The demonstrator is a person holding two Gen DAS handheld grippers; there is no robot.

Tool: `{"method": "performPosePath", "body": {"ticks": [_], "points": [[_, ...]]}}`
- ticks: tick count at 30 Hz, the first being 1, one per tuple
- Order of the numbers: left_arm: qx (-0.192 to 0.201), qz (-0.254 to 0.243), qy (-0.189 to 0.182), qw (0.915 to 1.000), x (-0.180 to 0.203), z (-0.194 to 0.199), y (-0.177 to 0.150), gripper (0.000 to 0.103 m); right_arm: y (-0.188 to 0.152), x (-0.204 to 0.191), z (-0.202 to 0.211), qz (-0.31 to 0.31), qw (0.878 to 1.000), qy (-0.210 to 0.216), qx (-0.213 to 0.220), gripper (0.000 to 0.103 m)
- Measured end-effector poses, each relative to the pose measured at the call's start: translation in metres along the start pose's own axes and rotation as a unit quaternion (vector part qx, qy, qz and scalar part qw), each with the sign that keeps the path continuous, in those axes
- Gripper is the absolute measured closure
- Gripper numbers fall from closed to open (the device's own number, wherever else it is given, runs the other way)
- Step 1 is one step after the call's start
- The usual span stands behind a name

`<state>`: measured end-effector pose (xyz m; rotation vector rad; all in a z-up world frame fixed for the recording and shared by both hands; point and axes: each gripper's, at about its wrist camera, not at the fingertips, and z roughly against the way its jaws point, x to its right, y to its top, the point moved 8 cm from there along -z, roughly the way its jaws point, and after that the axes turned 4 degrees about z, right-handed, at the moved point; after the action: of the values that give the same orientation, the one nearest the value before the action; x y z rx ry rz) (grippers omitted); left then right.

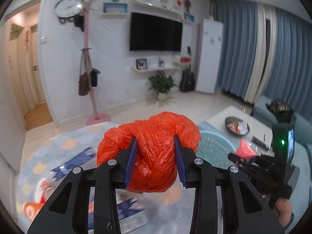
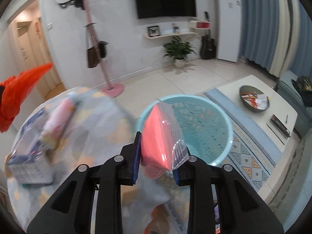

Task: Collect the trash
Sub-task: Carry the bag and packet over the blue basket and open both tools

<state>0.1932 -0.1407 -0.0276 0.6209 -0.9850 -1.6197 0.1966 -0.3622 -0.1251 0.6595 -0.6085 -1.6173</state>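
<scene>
Orange plastic bag [image 1: 154,152] (crumpled into a crinkly wad) sits clamped between the left gripper [image 1: 156,161] pads, up and left of the blue basket [image 2: 218,120]. The right gripper [image 2: 156,156] pinches a clear pouch [image 2: 161,134] with pink contents above the basket's near rim.

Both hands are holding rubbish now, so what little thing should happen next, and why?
Probably carry the right gripper a bit farther forward over the light blue basket before letting go. Its fingers are shut on a clear zip bag with something pink inside, and the basket's open mouth sits just beyond it. The left gripper, clamped on the crumpled orange plastic bag, can follow.
</scene>
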Motion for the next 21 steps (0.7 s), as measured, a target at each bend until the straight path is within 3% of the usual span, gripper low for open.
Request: {"method": "performPosePath", "body": {"ticks": [9,16,18,19,20,21], "points": [[-0.08,-0.038,-0.042,0.9951,0.077,-0.094,-0.018,0.068,-0.008,0.063,-0.078,-0.057,0.995,-0.031,-0.072,0.079],[-0.139,-0.044,-0.05,0.9881,0.096,-0.149,-0.043,0.068,-0.021,0.079,-0.105,-0.061,0.991,-0.048,-0.107,0.079],[-0.149,-0.043,-0.051,0.9865,0.099,-0.16,-0.047,0.063,-0.023,0.082,-0.113,-0.065,0.99,-0.045,-0.118,0.078],[-0.154,-0.04,-0.054,0.9858,0.102,-0.166,-0.047,0.061,-0.023,0.084,-0.115,-0.066,0.99,-0.044,-0.12,0.077],[-0.156,-0.036,-0.061,0.9851,0.102,-0.167,-0.049,0.054,-0.023,0.086,-0.117,-0.067,0.989,-0.046,-0.12,0.069],[-0.157,-0.034,-0.064,0.9849,0.102,-0.168,-0.049,0.049,-0.022,0.087,-0.117,-0.067,0.989,-0.047,-0.119,0.051]]}}
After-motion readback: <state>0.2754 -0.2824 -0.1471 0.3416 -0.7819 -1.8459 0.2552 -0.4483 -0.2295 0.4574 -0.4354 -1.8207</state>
